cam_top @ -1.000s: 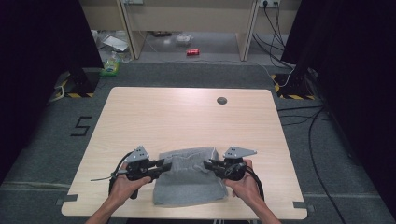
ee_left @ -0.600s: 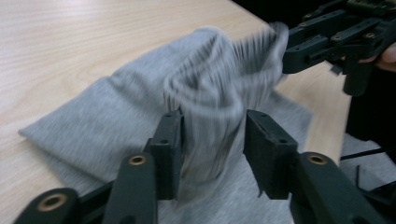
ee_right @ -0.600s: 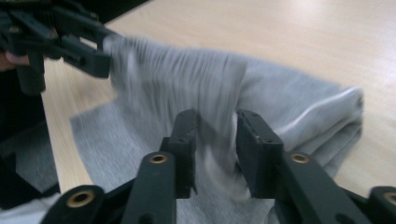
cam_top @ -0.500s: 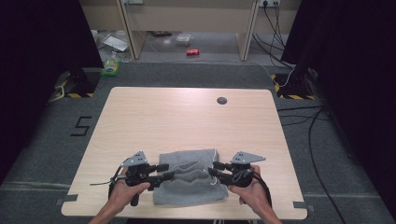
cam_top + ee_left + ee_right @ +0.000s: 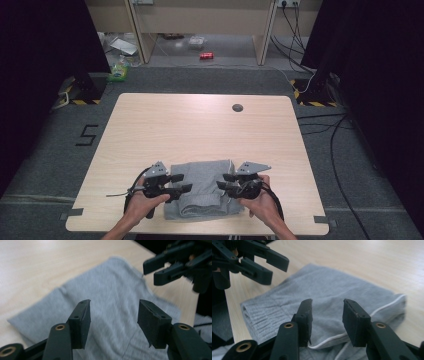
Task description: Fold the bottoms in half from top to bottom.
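Folded grey garment [image 5: 202, 187] lies at the tabletop's [image 5: 200, 125] near edge, between both grippers. Left gripper [image 5: 181, 183] and right gripper [image 5: 221, 181] jaws have just been opening, both released, nothing pinched. Soft, light, floppy knit: pinch the ribbed hem or piped edge.

A: Where are the hands? 
B: Both forearms enter from the bottom edge of the high view. The left hand [image 5: 145, 202] sits at lower left of centre, the right hand [image 5: 260, 202] at lower right of centre, each wrapped around a gripper.

A: And the grippers? 
B: The left gripper [image 5: 182, 183] and the right gripper [image 5: 223, 182] lie roughly level, tips pointing inward toward each other.

A: Open or closed? 
B: Both have just been opening. In each gripper view the 2 black jaws stand apart with a clear gap, the pads pressing on nothing.
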A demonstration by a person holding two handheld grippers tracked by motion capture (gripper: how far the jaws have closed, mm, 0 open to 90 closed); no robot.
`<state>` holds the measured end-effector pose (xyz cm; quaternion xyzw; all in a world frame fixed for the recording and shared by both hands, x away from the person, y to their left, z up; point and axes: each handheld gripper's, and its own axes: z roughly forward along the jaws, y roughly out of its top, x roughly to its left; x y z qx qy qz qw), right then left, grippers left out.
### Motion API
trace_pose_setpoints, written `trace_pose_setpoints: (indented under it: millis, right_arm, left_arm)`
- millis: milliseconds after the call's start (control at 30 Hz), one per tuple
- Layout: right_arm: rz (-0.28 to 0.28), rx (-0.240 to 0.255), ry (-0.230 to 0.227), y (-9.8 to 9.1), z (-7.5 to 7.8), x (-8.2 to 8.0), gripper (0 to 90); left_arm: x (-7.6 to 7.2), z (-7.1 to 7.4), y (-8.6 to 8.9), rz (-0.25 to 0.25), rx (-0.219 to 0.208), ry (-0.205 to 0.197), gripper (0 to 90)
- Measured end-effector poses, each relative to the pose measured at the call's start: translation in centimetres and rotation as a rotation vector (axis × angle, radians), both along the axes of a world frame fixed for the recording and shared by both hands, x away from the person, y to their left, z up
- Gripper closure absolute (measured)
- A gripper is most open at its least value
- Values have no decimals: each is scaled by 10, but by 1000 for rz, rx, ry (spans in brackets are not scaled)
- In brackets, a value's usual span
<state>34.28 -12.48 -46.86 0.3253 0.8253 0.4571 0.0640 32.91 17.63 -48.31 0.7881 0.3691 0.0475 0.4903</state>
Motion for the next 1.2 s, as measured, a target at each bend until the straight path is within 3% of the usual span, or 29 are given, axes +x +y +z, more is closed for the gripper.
trace_pose_setpoints:
  millis: [133,267,367,433,567,667,733,867,967,1200]
  right_arm:
    - [39,-64,1,16,-10,-6,559]
    - [57,-133,-5,19,-13,-18,545]
    - [44,-173,2,15,-22,-30,537]
    - [27,-174,-3,13,-27,-36,537]
    - [23,-185,-12,11,-25,-40,525]
    - [16,-170,-6,10,-20,-35,449]
    - [-7,-132,-18,5,-13,-27,417]
    - [-67,-111,-55,-3,0,-10,374]
    - [-109,-116,-72,-6,4,7,363]
    - [-165,-129,-48,-8,1,46,357]
  left_arm:
    - [-13,-9,-5,-20,56,-17,411]
    - [-31,-23,-8,-47,121,-28,409]
    - [-38,-29,-8,-32,115,-38,410]
    - [-39,-28,-9,-30,124,-51,411]
    - [-39,-23,-11,-33,139,-68,406]
    - [-29,-11,-6,-16,79,-44,355]
    - [-20,-3,0,16,63,-60,340]
    - [5,6,17,91,62,-63,327]
    - [21,5,26,134,63,-39,314]
    - [48,-9,38,191,84,23,295]
